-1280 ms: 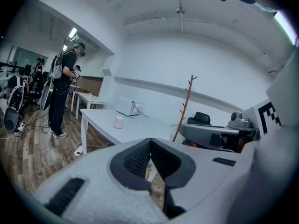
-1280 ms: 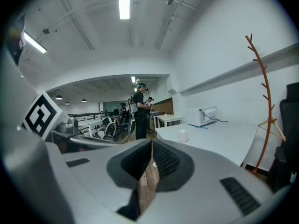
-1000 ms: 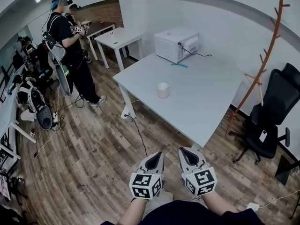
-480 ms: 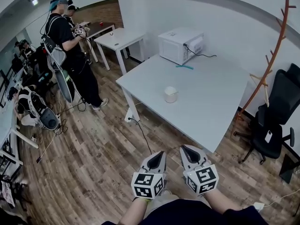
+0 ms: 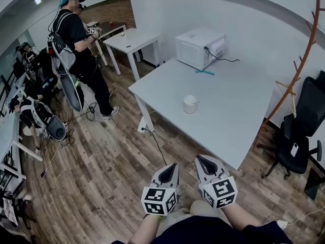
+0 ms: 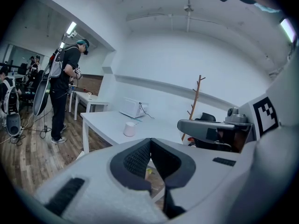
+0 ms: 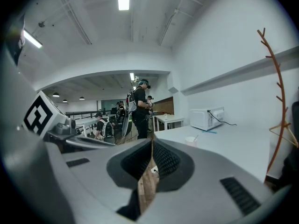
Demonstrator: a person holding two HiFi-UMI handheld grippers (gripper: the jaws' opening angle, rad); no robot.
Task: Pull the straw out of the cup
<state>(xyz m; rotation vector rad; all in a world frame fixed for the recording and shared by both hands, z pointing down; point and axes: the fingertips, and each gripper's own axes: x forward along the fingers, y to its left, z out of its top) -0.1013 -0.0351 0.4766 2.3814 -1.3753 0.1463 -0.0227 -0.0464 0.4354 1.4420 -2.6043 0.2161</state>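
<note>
A white cup with a short straw in it stands near the middle of a white table. It is well ahead of both grippers, which are low over the wooden floor in front of the table's near corner. My left gripper is shut and empty. My right gripper beside it is also shut and empty. The left gripper view has the cup far beyond the closed left gripper. From the right gripper, the cup appears small, its straw leaning right.
A white microwave sits at the table's far end, with a blue stick lying near it. A wooden coat stand and a black office chair are to the right. A person wearing gear stands at left by other tables. A cable runs across the floor.
The table and cup have drawn nearer and shifted right and down in the head view. Both grippers have stayed shut, side by side. The standing person has moved up in the picture.
</note>
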